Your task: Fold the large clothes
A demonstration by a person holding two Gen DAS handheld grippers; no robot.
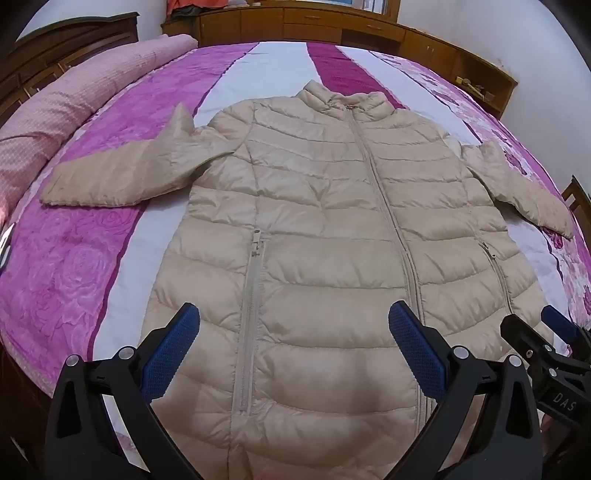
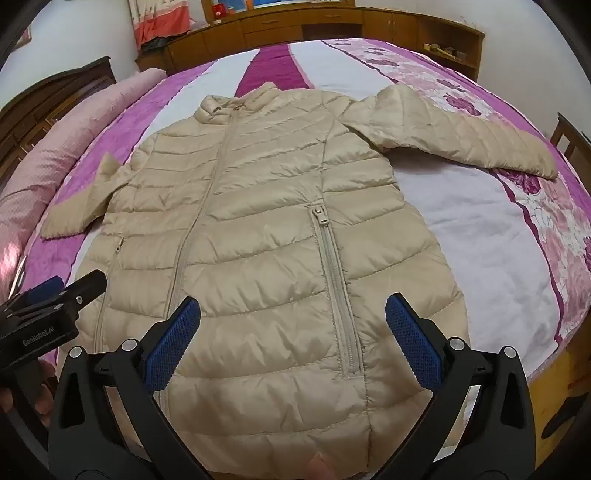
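Note:
A beige quilted puffer jacket (image 1: 314, 229) lies flat, front up and zipped, on the bed, collar far, hem near, both sleeves spread out. It also shows in the right wrist view (image 2: 258, 229). My left gripper (image 1: 293, 321) is open and empty, above the jacket's lower left part around a pocket zipper. My right gripper (image 2: 293, 317) is open and empty, above the lower right part by the other pocket zipper. The right gripper shows at the right edge of the left wrist view (image 1: 546, 332); the left gripper shows at the left edge of the right wrist view (image 2: 55, 295).
The bed cover (image 1: 74, 266) is purple, white and floral. A rolled pink blanket (image 1: 55, 110) lies along the left side. Wooden cabinets (image 1: 332, 26) stand behind the bed, and a dark wooden headboard (image 1: 55, 48) at far left.

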